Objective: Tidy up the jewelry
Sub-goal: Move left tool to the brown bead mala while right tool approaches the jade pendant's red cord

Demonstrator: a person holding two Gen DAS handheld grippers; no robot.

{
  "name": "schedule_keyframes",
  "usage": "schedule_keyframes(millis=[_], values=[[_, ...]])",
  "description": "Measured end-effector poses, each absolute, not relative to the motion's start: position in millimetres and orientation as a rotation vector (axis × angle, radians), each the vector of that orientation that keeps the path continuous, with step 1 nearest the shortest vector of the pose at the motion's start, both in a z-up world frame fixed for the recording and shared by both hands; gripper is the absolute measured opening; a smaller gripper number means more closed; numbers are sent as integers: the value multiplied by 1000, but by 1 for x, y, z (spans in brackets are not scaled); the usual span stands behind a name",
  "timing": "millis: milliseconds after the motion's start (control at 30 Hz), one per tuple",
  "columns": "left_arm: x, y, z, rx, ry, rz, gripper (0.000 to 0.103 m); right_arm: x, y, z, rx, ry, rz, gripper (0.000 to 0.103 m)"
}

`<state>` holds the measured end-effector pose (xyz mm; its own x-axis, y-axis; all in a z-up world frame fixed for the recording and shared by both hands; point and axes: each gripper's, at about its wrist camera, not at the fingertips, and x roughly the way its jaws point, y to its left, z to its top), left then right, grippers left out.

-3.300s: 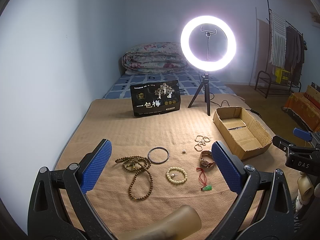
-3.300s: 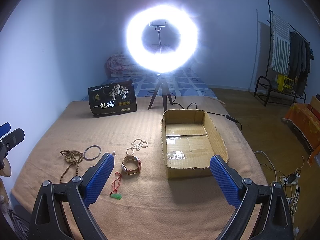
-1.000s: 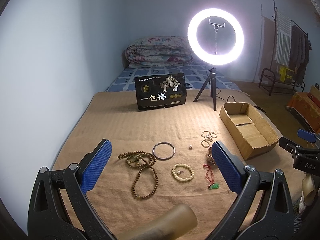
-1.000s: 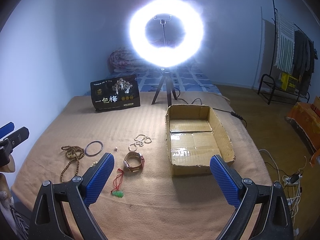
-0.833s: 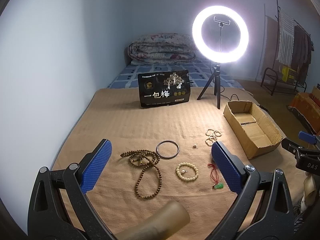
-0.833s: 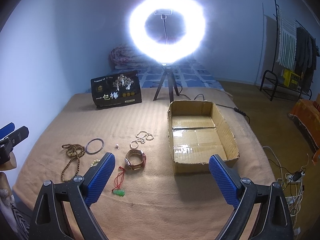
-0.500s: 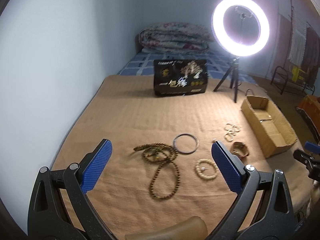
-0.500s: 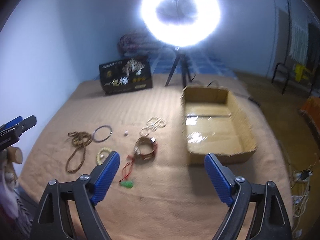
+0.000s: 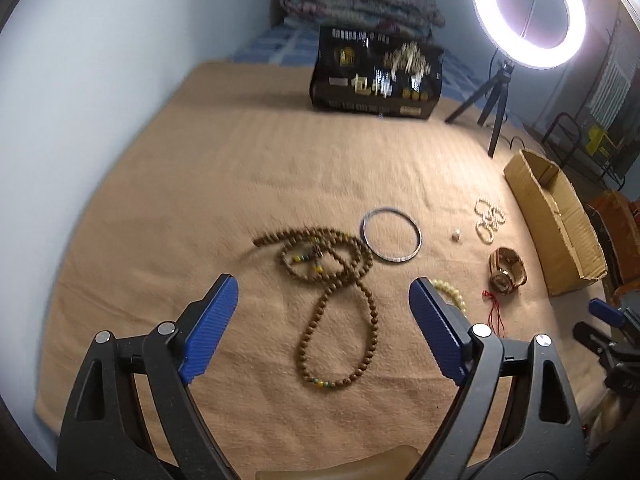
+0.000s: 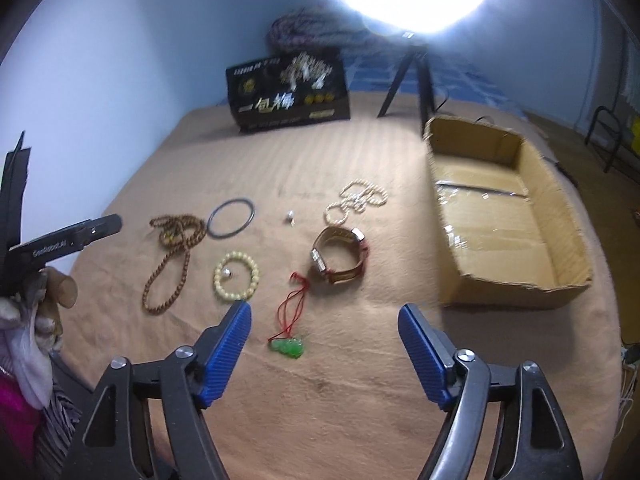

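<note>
The left gripper (image 9: pixel 324 304) hangs above the tan blanket (image 9: pixel 240 184) with its blue-padded jaws spread wide and nothing between them; framed in the gap lies the long brown wooden bead necklace (image 9: pixel 332 280), looped over itself, with a few yellow and green beads along the strand. Just past the necklace's far end sits a thin dark metal bangle (image 9: pixel 391 233), close against the beads. Partly hidden behind the left gripper's right finger is a pale bead bracelet (image 9: pixel 450 293). The right gripper (image 10: pixel 325 330) also stands wide apart and empty, poised low over a green jade pendant on a red cord (image 10: pixel 289 347), which lies between its fingertips. Beyond the pendant a wristwatch (image 10: pixel 338 258) with a gold-toned case and reddish strap rests on its side, near the cord's far end. Farther out lie a tangled strand of small white pearls (image 10: pixel 356 200) and a tiny silver charm (image 10: pixel 289 216), apart from each other. To the right stands an open cardboard box (image 10: pixel 560 216), its taped floor showing no jewelry. At the back of the blanket a black printed snack bag (image 10: pixel 288 94) stands upright beside the tripod of a lit ring light (image 9: pixel 528 14).
</note>
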<state>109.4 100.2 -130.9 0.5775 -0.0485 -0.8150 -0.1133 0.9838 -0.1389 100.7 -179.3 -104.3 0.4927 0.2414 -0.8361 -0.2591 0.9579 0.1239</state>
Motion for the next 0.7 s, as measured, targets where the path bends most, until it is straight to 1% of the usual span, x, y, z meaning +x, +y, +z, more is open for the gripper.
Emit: schedule_keyframes(millis=[67,233,433,700], values=[[117,100,-141,-186,993,35,81,107,-175,-113,-30,1043,316,76],[132,99,-161,-185,1049,39,81,119,-167,-129,-43,1101,347,74],[152,96,-184,-176,1117,45,81,131,-161,-149,-28,1169,388,74],[170,100,-200,-203,1158,72,81,141,-151,-172,-36,1237,415,72]])
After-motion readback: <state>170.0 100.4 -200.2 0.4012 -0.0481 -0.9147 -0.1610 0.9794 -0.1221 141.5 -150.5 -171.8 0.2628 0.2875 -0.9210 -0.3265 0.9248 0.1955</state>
